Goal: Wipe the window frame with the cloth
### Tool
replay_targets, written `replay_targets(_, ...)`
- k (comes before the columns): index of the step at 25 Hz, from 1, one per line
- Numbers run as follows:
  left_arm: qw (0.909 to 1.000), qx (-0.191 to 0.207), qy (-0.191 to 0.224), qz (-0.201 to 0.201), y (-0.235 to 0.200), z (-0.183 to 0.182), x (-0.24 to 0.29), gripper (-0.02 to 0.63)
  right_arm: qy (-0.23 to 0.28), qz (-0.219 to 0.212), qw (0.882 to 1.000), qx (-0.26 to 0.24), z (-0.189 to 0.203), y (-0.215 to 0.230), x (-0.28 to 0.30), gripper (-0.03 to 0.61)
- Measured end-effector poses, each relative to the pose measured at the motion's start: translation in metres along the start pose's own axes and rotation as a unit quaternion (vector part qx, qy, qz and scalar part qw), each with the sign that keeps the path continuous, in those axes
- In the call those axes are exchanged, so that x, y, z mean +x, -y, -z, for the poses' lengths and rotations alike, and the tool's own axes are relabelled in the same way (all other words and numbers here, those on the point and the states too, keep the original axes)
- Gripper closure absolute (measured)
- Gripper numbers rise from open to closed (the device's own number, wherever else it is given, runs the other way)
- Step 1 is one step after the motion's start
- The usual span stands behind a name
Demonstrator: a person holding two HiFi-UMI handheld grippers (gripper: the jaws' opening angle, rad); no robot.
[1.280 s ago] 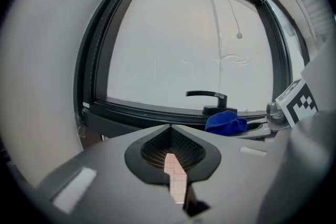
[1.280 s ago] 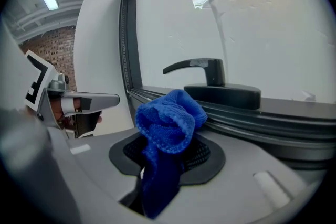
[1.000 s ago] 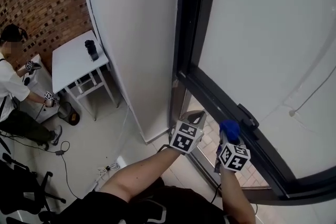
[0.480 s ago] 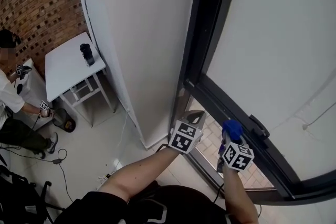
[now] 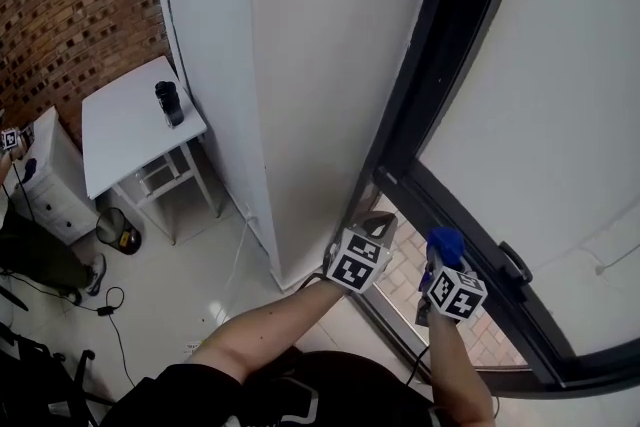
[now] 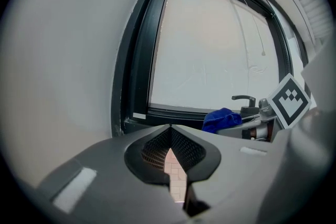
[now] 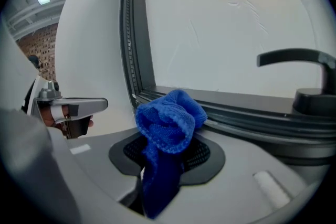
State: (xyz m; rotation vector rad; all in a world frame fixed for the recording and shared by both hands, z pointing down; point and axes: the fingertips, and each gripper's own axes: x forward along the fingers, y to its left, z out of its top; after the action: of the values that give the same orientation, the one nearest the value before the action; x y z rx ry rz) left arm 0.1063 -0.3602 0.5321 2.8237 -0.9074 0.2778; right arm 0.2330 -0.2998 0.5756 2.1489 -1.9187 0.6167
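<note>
Two grippers at one window: I held my right gripper (image 7: 164, 159) with its jaws clamped on a single blue cloth (image 7: 169, 122), which bunched up above the fingertips and hung in a tail below them. The cloth (image 5: 442, 242) sat close against the bottom rail of the dark frame (image 5: 437, 75), near the corner where that rail met the upright. Whether cloth and rail touched could not be made out.

My left gripper (image 6: 169, 129) was just left of the right one, its jaws closed tip to tip with nothing between them. It pointed at the same lower corner of the frame. From the head view it (image 5: 379, 221) stood near the foot of the white wall (image 5: 300, 65), apart from the cloth.

One black handle (image 7: 295, 58) stood on the bottom rail, to the right of the cloth. The pane (image 5: 560, 95) above it was pale and blank.

Down to my left stood one white table (image 5: 120, 140) with one dark cup (image 5: 169, 103) on it, one white cabinet (image 5: 52, 187) beside it and one small bin (image 5: 111, 228) on the floor between them. A brick wall (image 5: 70, 5) ran behind. One other person (image 5: 25, 253) showed only in part at the left edge.
</note>
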Motion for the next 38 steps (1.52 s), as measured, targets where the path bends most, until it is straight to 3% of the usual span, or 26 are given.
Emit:
replay_targets(15,0.9996,-0.003,-0.016,0.021,-0.064,0.016,0.005,0.623,-0.011,-0.004,1.000,-0.014,-0.013,-0.056,0.074,0.436)
replay_targets(29,0.9983,-0.004,-0.019,0.054,-0.079,0.012,0.013,0.623,-0.025,0.000,1.000,-0.017,-0.023,-0.087,0.102,0.436)
replay_targets(38,0.9986,-0.016,-0.027,0.042,-0.078,0.018,0.012,0.623,-0.030,-0.023,0.999,-0.011,-0.015,-0.095,0.092,0.436)
